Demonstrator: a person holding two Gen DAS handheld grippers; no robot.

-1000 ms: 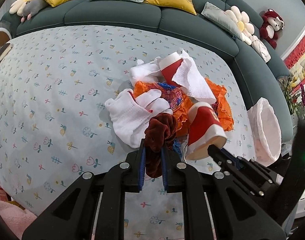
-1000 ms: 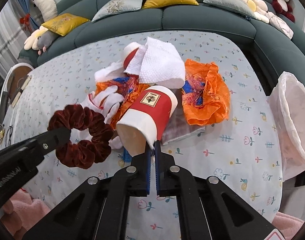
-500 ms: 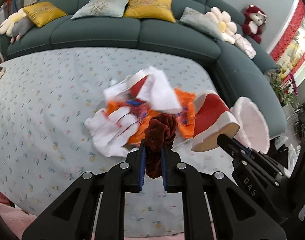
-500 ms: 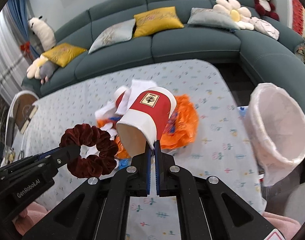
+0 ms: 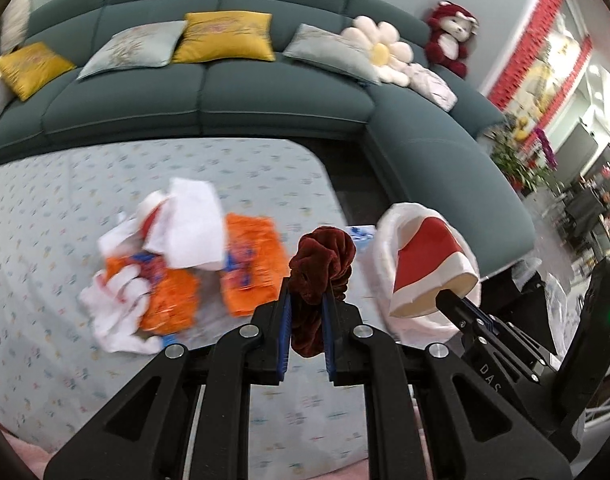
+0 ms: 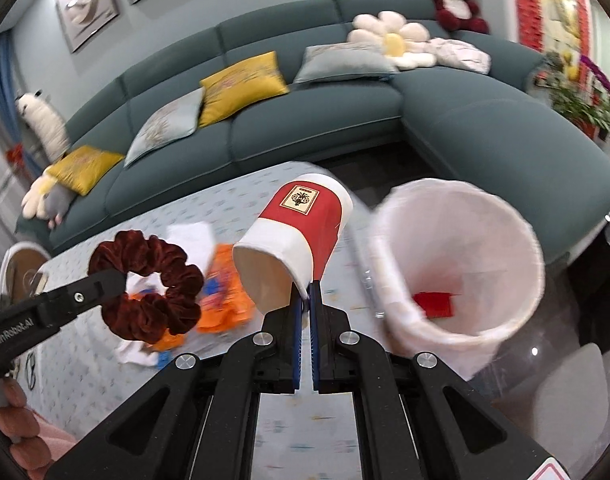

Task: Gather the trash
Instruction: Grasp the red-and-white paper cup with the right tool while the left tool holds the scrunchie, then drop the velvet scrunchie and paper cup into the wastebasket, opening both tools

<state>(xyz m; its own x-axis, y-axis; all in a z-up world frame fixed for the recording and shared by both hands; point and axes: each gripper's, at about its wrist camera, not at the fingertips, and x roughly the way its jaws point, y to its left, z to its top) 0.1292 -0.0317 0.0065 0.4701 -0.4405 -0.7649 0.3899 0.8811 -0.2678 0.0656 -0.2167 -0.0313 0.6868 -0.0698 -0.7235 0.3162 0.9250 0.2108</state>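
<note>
My left gripper point(image 5: 306, 304) is shut on a dark red velvet scrunchie point(image 5: 321, 264), which hangs in the air; the scrunchie point(image 6: 145, 284) also shows at the left of the right wrist view. My right gripper point(image 6: 305, 300) is shut on the rim of a red and white paper cup point(image 6: 301, 236), tilted with its mouth toward the camera; the cup point(image 5: 429, 272) appears at right in the left wrist view. A white-lined trash bin point(image 6: 461, 264) stands just right of the cup, with a red scrap inside. More trash point(image 5: 185, 264) lies on the table: orange wrappers, white tissue, a white glove.
The table point(image 5: 65, 216) has a light floral cloth. A teal sectional sofa point(image 5: 265, 92) with yellow and grey cushions, a flower pillow and a red plush toy curves behind it. Dark floor lies between table, bin and sofa. A potted plant point(image 6: 585, 100) stands at the far right.
Both grippers rose and swung right, away from the trash pile and toward the bin, carrying the scrunchie and the cup. The bin now looms large beside the cup.
</note>
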